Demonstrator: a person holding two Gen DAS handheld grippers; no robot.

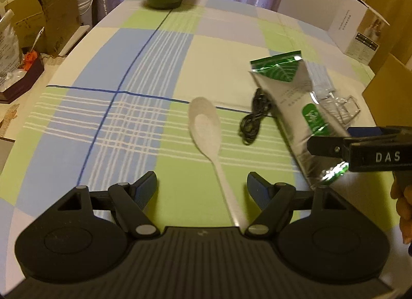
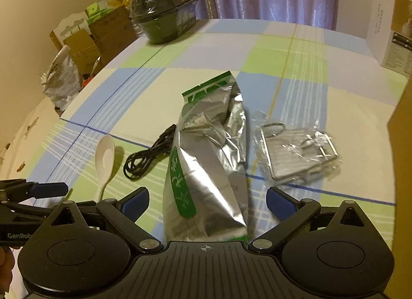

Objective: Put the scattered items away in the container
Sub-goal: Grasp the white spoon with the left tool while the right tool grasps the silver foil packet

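A white plastic spoon point(image 1: 204, 124) lies on the checked tablecloth, its handle running between the fingers of my open left gripper point(image 1: 202, 185). Right of it lie a coiled black cable point(image 1: 253, 121) and a silver-and-green foil bag point(image 1: 296, 108). My right gripper point(image 2: 207, 199) is open, with its fingers on either side of the near end of the foil bag point(image 2: 206, 165) and apart from it. In the right wrist view the spoon point(image 2: 104, 154) and cable point(image 2: 146, 154) lie left of the bag. A wire metal item in clear plastic point(image 2: 296, 149) lies to the right.
A brown cardboard box point(image 2: 401, 144) stands at the table's right edge. A dark lidded bowl point(image 2: 162, 15) sits at the far end, a white carton point(image 2: 386, 28) at the far right. Boxes and bags point(image 1: 31, 23) crowd the floor beyond the left edge.
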